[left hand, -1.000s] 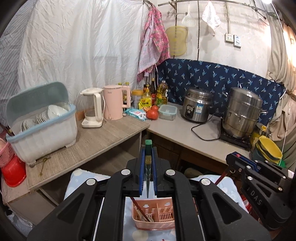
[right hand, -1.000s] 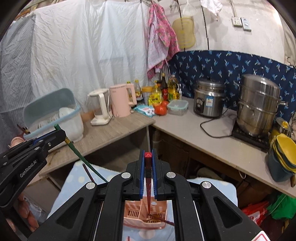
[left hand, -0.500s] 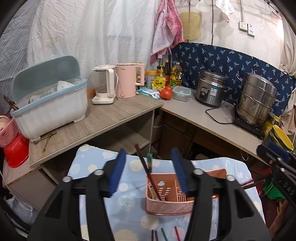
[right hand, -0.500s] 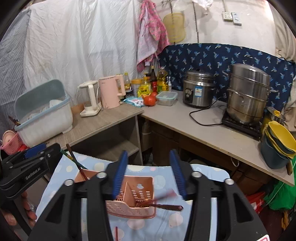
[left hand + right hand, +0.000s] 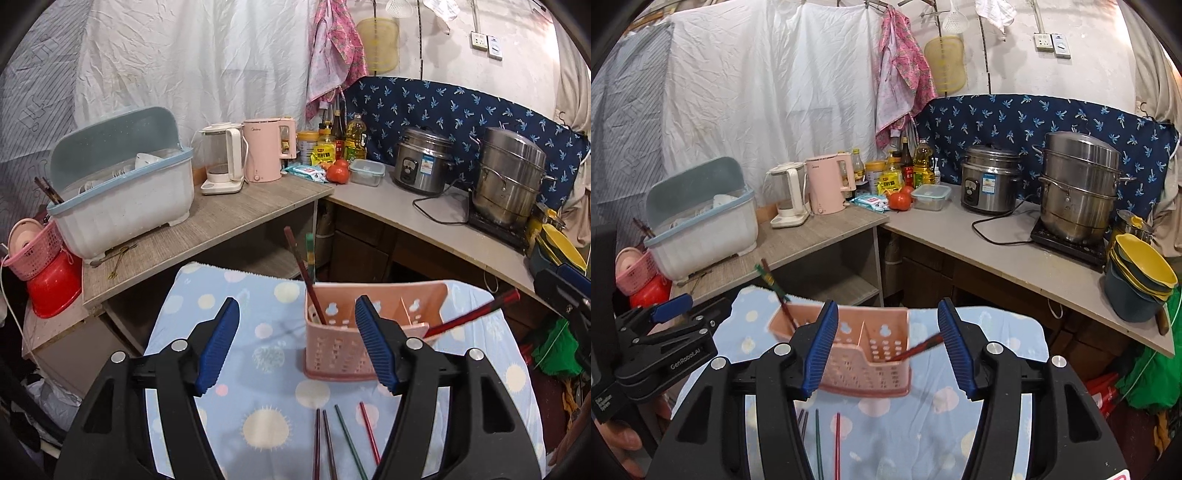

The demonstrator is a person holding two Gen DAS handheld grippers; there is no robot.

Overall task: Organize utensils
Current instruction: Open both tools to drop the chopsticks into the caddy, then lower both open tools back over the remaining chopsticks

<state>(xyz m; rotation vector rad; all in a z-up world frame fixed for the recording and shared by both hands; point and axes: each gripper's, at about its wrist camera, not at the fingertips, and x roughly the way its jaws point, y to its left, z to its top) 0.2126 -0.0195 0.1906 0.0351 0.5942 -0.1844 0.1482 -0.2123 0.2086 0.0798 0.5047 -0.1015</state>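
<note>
While three chopsticks (image 5: pixel 301 269) stand in the pink caddy (image 5: pixel 373 332), four loose chopsticks (image 5: pixel 343 435) lie on the cloth (image 5: pixel 229 317). Both the left gripper (image 5: pixel 297 343) and right gripper (image 5: pixel 886 347) gape empty.

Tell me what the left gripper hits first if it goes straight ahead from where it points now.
Most likely the pink basket: the open left gripper points at its near left part, where a dark red and a green chopstick stand. Depth is unclear, so it might pass just over the rim.

A dish box (image 5: pixel 125 199) sits on the wooden counter (image 5: pixel 207 236), beside a white kettle (image 5: pixel 221 162) and a pink kettle (image 5: pixel 264 149). Further right stand a rice cooker (image 5: pixel 423 160) and a steel steamer (image 5: pixel 511 175). Tomatoes (image 5: pixel 338 171) lie by a lidded container (image 5: pixel 366 171).
</note>
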